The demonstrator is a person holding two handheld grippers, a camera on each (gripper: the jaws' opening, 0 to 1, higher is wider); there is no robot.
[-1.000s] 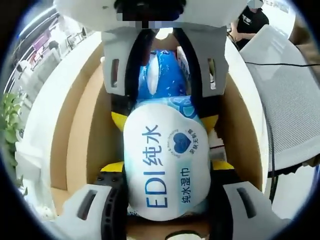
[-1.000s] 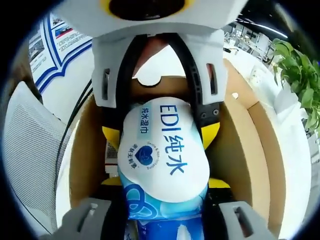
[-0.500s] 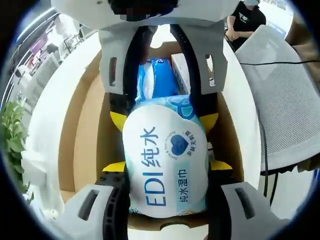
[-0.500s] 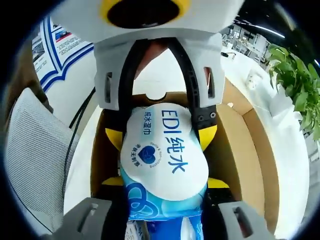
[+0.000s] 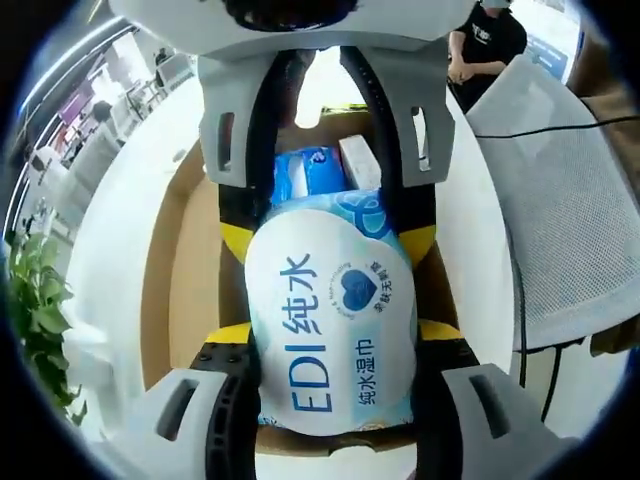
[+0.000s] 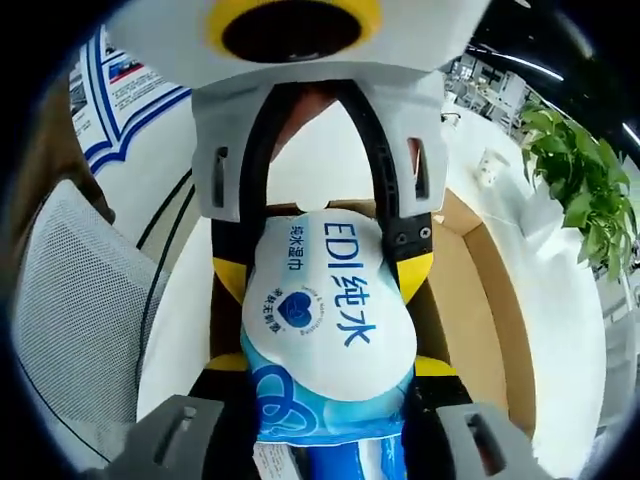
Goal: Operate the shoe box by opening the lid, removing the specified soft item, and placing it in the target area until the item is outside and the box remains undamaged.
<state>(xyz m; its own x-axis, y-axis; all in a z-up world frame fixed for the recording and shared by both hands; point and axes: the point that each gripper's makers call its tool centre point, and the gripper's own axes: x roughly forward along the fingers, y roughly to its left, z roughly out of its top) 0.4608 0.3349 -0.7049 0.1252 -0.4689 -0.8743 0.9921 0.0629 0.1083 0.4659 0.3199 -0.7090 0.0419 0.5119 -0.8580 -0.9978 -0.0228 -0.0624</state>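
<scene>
Grip: our left gripper (image 5: 330, 335) and right gripper (image 6: 330, 345) both clamped the wipes pack (image 5: 330, 330).
Change: box (image 5: 190, 300) shrank below; pack lifted clear.

White-and-blue wipes pack (image 5: 330, 330) with blue lettering; brown cardboard box (image 5: 190, 290); yellow-tipped black tongs (image 5: 330, 335).

The wipes pack (image 5: 330, 330) sits between both grippers' jaws, above the open shoe box (image 5: 180, 290). A mesh chair (image 5: 570, 220) lies at three o'clock, a plant (image 5: 40, 320) at nine.
</scene>
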